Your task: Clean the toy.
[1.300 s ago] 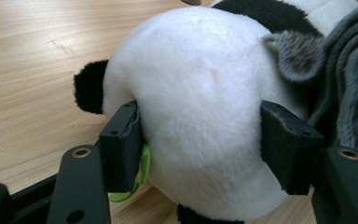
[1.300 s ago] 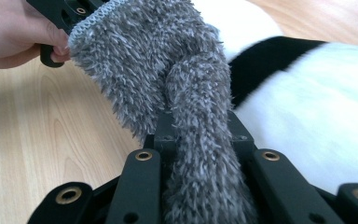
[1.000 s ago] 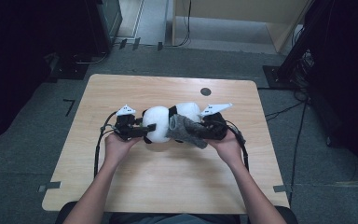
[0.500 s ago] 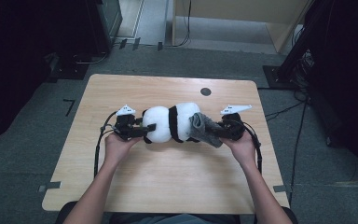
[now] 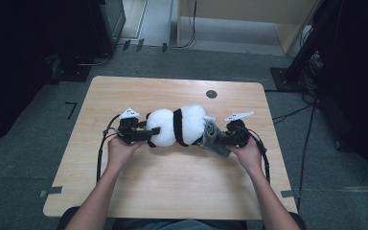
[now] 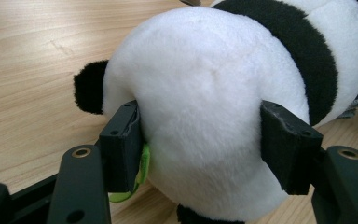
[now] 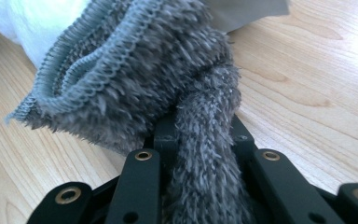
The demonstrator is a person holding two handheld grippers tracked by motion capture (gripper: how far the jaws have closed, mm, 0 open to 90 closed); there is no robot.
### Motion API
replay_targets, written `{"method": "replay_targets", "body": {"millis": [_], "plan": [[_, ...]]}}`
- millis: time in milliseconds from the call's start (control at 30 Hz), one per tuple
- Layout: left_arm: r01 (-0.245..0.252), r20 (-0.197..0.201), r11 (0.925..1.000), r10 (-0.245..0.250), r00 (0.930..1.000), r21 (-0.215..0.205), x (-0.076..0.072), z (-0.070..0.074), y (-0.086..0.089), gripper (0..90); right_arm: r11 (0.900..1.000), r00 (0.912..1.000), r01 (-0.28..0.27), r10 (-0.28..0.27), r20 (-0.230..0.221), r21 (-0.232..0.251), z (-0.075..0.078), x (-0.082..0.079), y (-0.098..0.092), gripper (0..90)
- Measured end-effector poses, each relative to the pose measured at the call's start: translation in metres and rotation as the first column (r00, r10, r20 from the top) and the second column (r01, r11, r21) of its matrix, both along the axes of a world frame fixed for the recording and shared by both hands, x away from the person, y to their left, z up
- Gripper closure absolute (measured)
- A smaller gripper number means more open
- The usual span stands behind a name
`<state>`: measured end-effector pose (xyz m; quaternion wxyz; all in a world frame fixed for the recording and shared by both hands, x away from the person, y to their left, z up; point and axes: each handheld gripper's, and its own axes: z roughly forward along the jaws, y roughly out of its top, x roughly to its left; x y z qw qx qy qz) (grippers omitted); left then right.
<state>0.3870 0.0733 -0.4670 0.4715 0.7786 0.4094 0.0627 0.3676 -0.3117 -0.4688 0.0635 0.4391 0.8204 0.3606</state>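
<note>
- Plush panda lay on its side across the middle of the wooden table, long axis running left to right in the high view; white body with a black band around it.
- Your left gripper gripped the panda's left end. In the left gripper view the two black pads pressed into the white fur on either side of the rounded body, jaws about half apart and denting the plush.
- A black ear or paw stuck out beside the left pad, and a small green tag showed just behind that pad.
- Your right gripper sat at the panda's right end, clamped on a grey fuzzy cloth.
- In the right gripper view the jaws were nearly closed, pinching a bunched strand of the cloth between them; the rest fanned out ahead with its stitched hem showing.
- The cloth touched the panda's right end; white fur was visible just beyond the hem.
- You kept both hands low over the tabletop, your left hand and right hand on either side of the toy.
- A dark round mark sat on the table beyond the panda, well apart from it.
</note>
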Motion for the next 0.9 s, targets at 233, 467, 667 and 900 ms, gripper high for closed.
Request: {"method": "replay_targets", "body": {"millis": [233, 467, 667, 900], "plan": [[0.001, 0.001, 1.0000, -0.001, 1.0000, -0.006, 0.000, 0.000, 0.000, 35.7, 1.000, 0.9999, 0.014, -0.014, -0.005, -0.011, -0.002, 0.004, -0.002, 73.2], [0.003, 0.003, 1.0000, -0.003, 1.0000, -0.009, -0.001, 0.001, 0.000, 35.4, 0.995, 0.9949, 0.099, -0.099, 0.019, 0.028, 0.007, 0.004, -0.020, 73.4], [0.003, -0.002, 1.0000, -0.003, 1.0000, -0.006, -0.003, 0.002, 0.000, 36.2, 0.985, 0.9815, 0.168, -0.172, 0.085, 0.050, 0.025, 0.004, -0.031, 73.6], [0.004, -0.018, 0.9998, -0.004, 0.9998, -0.018, -0.003, 0.003, 0.001, 36.6, 0.971, 0.9617, 0.225, -0.235, 0.142, 0.079, 0.041, 0.009, -0.029, 73.5]]}}
